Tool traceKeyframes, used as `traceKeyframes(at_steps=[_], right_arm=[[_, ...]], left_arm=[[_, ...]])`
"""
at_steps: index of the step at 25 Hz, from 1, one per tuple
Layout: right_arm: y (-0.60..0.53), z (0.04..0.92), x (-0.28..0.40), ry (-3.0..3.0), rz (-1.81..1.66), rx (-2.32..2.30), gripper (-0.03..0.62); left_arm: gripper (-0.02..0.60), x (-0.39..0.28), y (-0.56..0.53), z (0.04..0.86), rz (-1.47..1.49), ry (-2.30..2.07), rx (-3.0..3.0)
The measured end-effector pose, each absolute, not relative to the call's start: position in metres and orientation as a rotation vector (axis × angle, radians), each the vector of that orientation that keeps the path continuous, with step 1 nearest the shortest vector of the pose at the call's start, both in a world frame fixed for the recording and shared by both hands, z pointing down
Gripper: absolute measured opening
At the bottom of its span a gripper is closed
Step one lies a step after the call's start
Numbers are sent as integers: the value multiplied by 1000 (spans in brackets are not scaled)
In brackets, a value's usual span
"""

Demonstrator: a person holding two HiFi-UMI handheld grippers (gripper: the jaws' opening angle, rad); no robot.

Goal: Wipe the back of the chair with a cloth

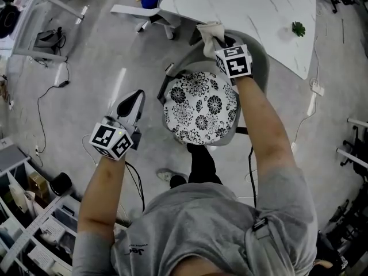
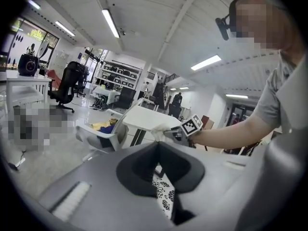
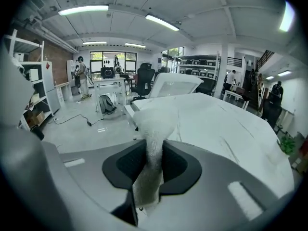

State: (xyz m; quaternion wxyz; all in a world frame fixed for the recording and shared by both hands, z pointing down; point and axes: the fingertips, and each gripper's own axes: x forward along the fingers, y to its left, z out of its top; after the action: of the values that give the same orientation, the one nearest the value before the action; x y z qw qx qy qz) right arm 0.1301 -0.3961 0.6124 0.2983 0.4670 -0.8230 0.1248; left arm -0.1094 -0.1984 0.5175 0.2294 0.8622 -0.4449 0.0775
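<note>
A chair with a black-and-white floral seat cushion and a curved grey back stands in front of me. My right gripper is at the top of the chair back, shut on a pale cloth that bunches out past its jaws. In the right gripper view the cloth hangs pinched between the jaws. My left gripper hangs left of the chair, over the floor, jaws together and holding nothing. The left gripper view shows the floral cushion through a thin slit, and the right gripper beyond it.
A white marble-look table sits just behind the chair back, with a small green plant on it. A white chair with yellow and blue items stands at the back left. Cables cross the floor; shelving is at the lower left.
</note>
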Motion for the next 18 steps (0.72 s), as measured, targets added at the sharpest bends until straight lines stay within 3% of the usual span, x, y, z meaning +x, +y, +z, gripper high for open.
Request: traceKeyframes(at_steps=[7,18], right_arm=[[-393,607,161,-2087,330,1353,72],[-354,607,279,-1847,339,1507,72]], left_arm=[[58,-120,-188,508,207,-1245,2365],[58,-133,-170,494,192,-1258,2371]])
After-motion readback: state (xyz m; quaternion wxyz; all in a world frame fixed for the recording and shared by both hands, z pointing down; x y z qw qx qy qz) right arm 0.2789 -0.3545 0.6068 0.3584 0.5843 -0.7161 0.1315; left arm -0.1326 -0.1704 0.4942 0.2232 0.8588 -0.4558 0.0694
